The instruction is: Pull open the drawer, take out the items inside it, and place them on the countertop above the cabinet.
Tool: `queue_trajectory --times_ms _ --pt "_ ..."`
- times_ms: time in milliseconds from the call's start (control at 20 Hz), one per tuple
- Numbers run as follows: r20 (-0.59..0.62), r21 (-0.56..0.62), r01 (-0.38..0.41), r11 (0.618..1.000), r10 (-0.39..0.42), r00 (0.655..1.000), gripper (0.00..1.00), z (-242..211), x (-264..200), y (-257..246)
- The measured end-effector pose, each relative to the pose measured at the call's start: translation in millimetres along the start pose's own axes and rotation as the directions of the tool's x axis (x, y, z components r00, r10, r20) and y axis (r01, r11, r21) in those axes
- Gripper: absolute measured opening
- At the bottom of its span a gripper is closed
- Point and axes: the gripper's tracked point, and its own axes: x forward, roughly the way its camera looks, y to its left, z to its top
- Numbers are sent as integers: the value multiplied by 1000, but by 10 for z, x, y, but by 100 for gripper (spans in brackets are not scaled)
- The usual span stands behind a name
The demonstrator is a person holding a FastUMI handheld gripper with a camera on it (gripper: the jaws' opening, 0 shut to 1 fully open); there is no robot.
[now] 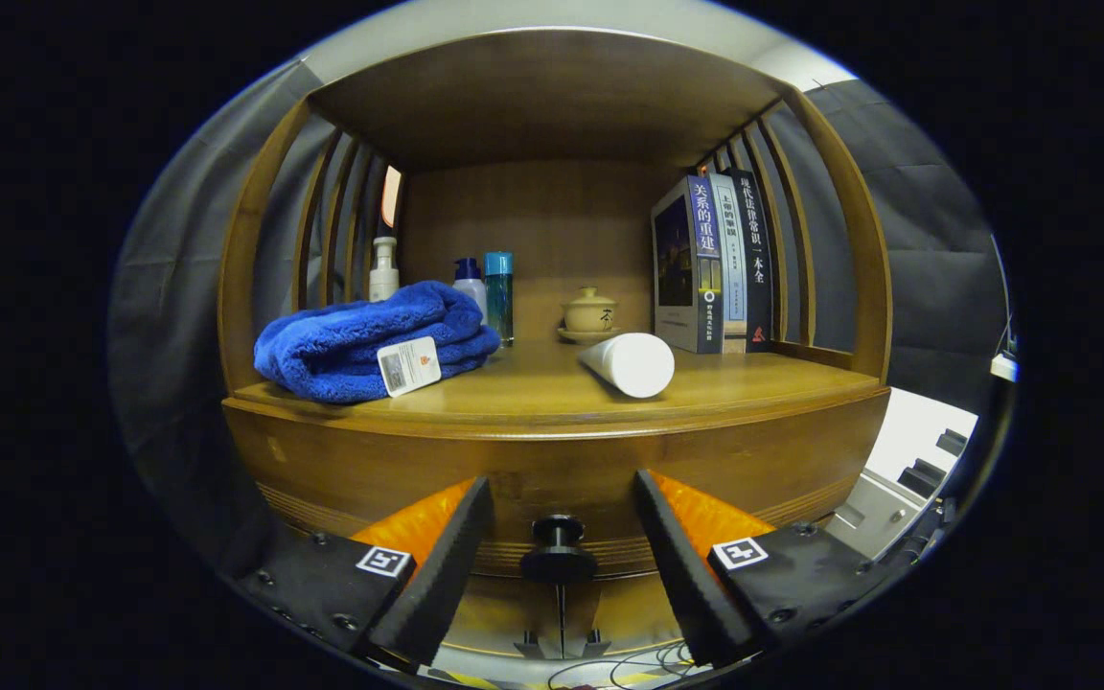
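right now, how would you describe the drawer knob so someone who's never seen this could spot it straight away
Start at the wooden cabinet with the open shelf. Drop below the countertop edge to the curved drawer front. The knob sits at its middle, between the fingers of the open gripper: a small dark round knob, the only thing projecting from that wood face.

Two-finger gripper (562,498) with wedge-shaped fingers (437,565), ribbed on the outer faces, tapering forward. Mounted on dark blocks studded with small round screws, each block marked with a square white-and-black tag. Spread wide apart.
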Motion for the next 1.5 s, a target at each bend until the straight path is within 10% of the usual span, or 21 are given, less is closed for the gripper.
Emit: queue_trajectory --times_ms 450,1500 --pt "76 35 -144 989 141 987 98 813 -893 294" --pt "224 1 -123 992 120 967 98 1721 -1453 48"
